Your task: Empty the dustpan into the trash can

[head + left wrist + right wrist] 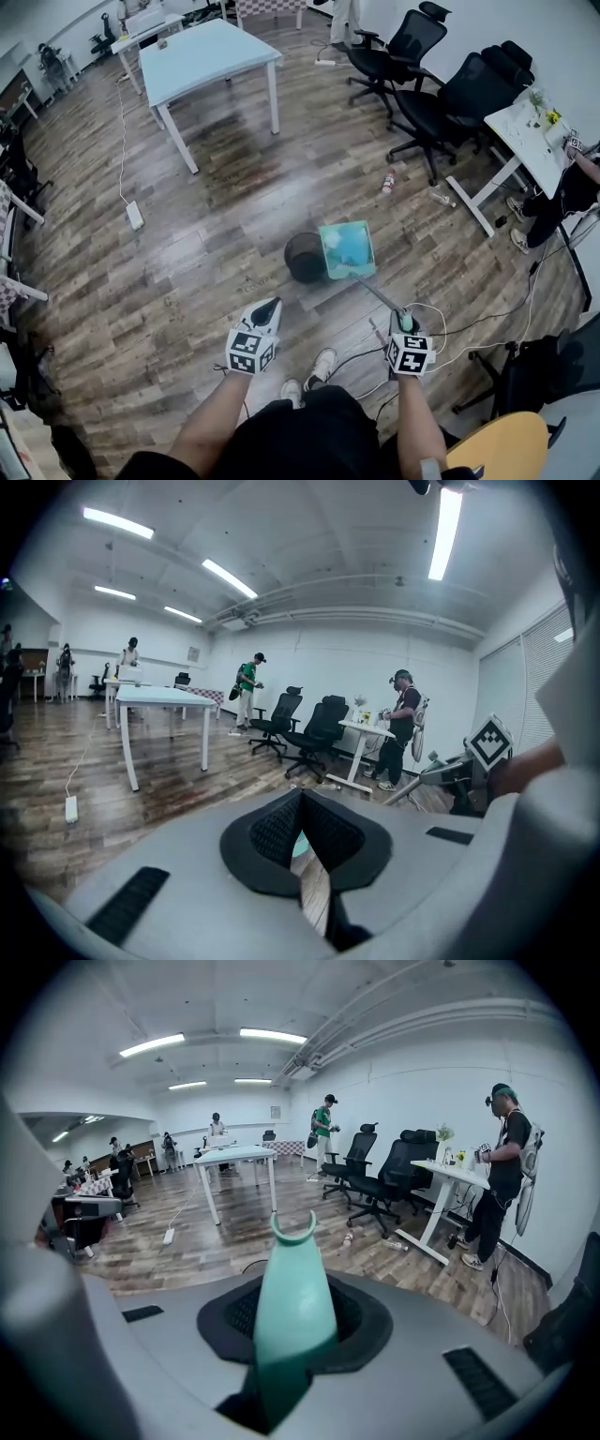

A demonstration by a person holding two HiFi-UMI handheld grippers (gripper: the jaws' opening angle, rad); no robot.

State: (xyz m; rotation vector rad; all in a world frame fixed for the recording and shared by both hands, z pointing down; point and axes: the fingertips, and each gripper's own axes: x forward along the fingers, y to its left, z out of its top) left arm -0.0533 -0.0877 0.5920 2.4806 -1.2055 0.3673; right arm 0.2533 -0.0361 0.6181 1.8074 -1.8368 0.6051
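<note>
In the head view a teal dustpan [347, 250] hangs tipped beside the rim of a small black trash can [302, 259] on the wood floor. Its thin grey pole [380, 296] runs back to my right gripper [405, 326]. That gripper [295, 1321] is shut on the dustpan's teal handle grip [294, 1288], which sticks out forward between the jaws. My left gripper [267, 312] is held low to the left of the can. Its black pads [272, 832] meet at the tips, with nothing in them. The left gripper view also shows the pole [422, 782] at the right.
A white table [211, 56] stands at the back, and black office chairs [412, 56] at the back right. A person [572, 187] stands at a white desk [520, 131]. On the floor lie a bottle [388, 181], a power strip [134, 215] and cables [469, 328].
</note>
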